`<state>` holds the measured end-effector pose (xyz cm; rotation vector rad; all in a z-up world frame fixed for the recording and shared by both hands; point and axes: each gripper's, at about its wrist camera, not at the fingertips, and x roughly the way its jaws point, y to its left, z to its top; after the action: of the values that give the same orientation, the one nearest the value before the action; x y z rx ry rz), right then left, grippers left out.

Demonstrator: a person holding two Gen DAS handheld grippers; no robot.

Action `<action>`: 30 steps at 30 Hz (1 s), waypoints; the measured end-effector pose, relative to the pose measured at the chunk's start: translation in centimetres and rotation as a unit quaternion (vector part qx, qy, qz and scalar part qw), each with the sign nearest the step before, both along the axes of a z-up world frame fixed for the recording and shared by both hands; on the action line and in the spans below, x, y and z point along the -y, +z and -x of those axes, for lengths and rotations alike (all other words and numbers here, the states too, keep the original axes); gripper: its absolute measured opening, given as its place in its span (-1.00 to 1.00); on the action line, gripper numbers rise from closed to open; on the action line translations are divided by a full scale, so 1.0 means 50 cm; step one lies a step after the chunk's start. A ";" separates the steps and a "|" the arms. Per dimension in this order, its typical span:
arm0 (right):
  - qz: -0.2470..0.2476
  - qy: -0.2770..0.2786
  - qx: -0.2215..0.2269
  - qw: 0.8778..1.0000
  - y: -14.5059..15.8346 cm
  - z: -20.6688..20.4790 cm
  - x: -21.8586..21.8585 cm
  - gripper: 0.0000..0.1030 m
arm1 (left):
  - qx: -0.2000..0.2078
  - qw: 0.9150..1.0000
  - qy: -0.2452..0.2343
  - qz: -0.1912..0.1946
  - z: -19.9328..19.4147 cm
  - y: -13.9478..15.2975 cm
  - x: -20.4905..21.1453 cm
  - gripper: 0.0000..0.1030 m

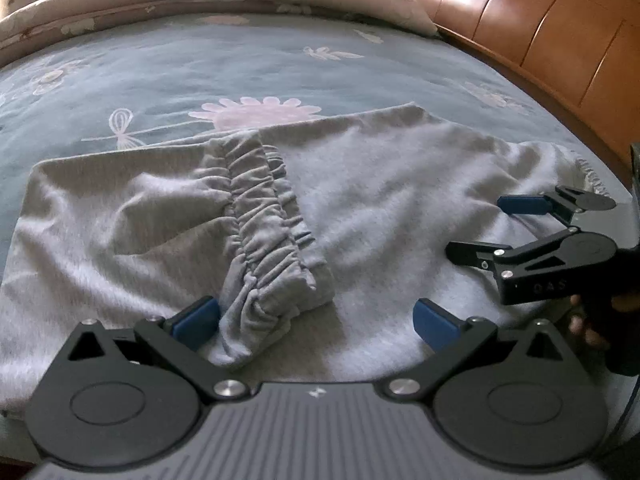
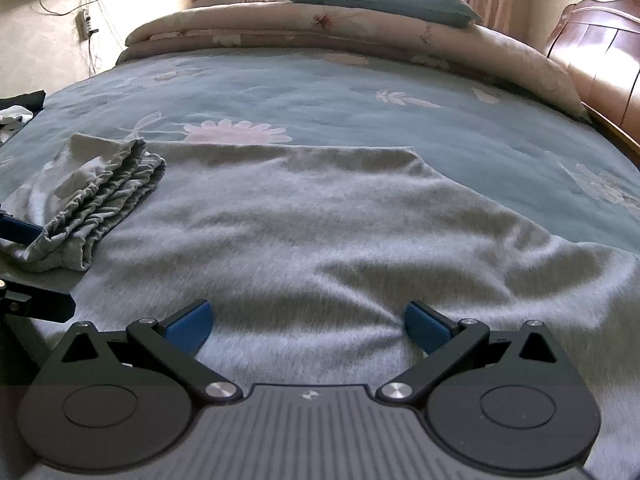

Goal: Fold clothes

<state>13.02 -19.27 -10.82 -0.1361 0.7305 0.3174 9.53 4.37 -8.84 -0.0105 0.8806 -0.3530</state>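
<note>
Two grippers are yours here, and both have their jaws spread wide, gripping nothing. Your left gripper (image 1: 316, 320) hangs low over the near edge of the grey garment (image 1: 380, 208), its blue pads (image 1: 198, 320) on either side of the gathered elastic waistband (image 1: 264, 232); the left pad sits just beside the waistband's near end, though you cannot tell from this view whether it touches the cloth. Your right gripper (image 2: 308, 324) is also low over the garment, to the right of the waistband, with smooth grey fabric showing between its pads. In the left wrist view you can see it from the side (image 1: 516, 224), jaws parted, with a hand (image 1: 592, 320) behind it at the right border.

The garment lies spread on the bed (image 1: 160, 68), folded so the waistband runs as a ruched strip from the near edge toward the far side, lying on top of the flatter fabric. Beyond the waistband, the blue floral bedspread shows a pink flower (image 1: 256, 114) just past the garment's far edge. Farther still, a rolled floral quilt (image 2: 320, 28) crosses the bed with a blue-green pillow (image 2: 380, 0) on it. Right of the waistband, well apart, stands the wooden headboard (image 1: 540, 32).
</note>
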 end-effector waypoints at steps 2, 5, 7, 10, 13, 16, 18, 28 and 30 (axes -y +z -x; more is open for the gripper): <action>0.001 -0.005 0.001 1.000 0.000 0.002 -0.001 1.00 | 0.002 1.000 -0.001 0.000 0.000 0.000 -0.002 0.99; 0.007 -0.014 -0.004 1.000 0.003 0.001 -0.006 1.00 | 0.005 1.000 -0.003 -0.001 -0.001 -0.003 -0.001 0.99; 0.010 -0.018 -0.008 1.000 0.004 -0.001 -0.008 1.00 | 0.008 1.000 -0.004 -0.001 -0.002 -0.004 0.000 0.99; 0.015 -0.023 -0.011 1.000 0.006 -0.001 -0.012 1.00 | 0.014 1.000 -0.009 0.002 0.001 -0.005 -0.004 0.99; 0.022 -0.026 -0.021 0.999 0.013 -0.003 -0.016 1.00 | 0.016 1.000 -0.015 0.009 0.003 -0.005 -0.010 0.99; 0.022 -0.012 -0.029 0.999 0.029 0.004 -0.016 1.00 | 0.014 1.000 -0.013 0.021 0.001 -0.004 -0.017 0.99; 0.012 -0.005 -0.021 1.000 0.042 0.016 -0.008 1.00 | 0.014 1.000 -0.008 0.026 0.001 -0.004 -0.018 0.99; -0.029 -0.057 -0.042 0.997 0.028 0.022 0.070 1.00 | 0.007 0.999 -0.001 0.037 -0.006 -0.003 -0.023 0.99; -0.039 -0.053 -0.040 0.997 0.036 0.025 0.075 1.00 | 0.005 0.999 0.001 0.039 -0.008 -0.003 -0.023 0.99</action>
<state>11.79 -23.02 -9.02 -0.0108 0.8012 0.2497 9.93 5.49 -9.00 -0.0807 0.8560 -0.3845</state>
